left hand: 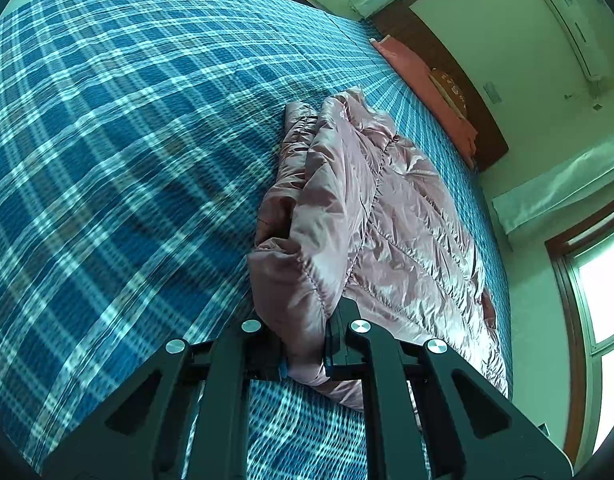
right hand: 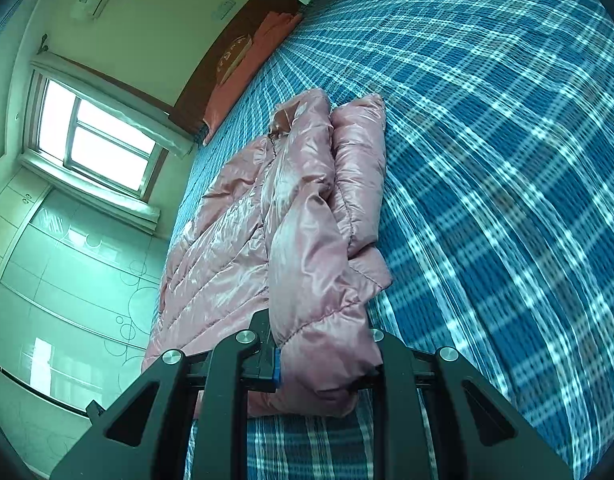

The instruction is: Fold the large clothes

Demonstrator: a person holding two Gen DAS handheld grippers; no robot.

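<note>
Both hand-held grippers (left hand: 305, 344) (right hand: 327, 356) clamp pink jacket (left hand: 387, 208); plaid bed (left hand: 127, 140).

- Daylight enters through the window (right hand: 97, 142), which is blown out to white.
- A green-cyan cast tints the walls around it.
- The plaid bedspread (left hand: 127, 140) smears with motion blur.
- Glare streaks the shiny pink jacket (right hand: 235, 240).
- Fisheye bending and dark vignetting mark the corners.
</note>
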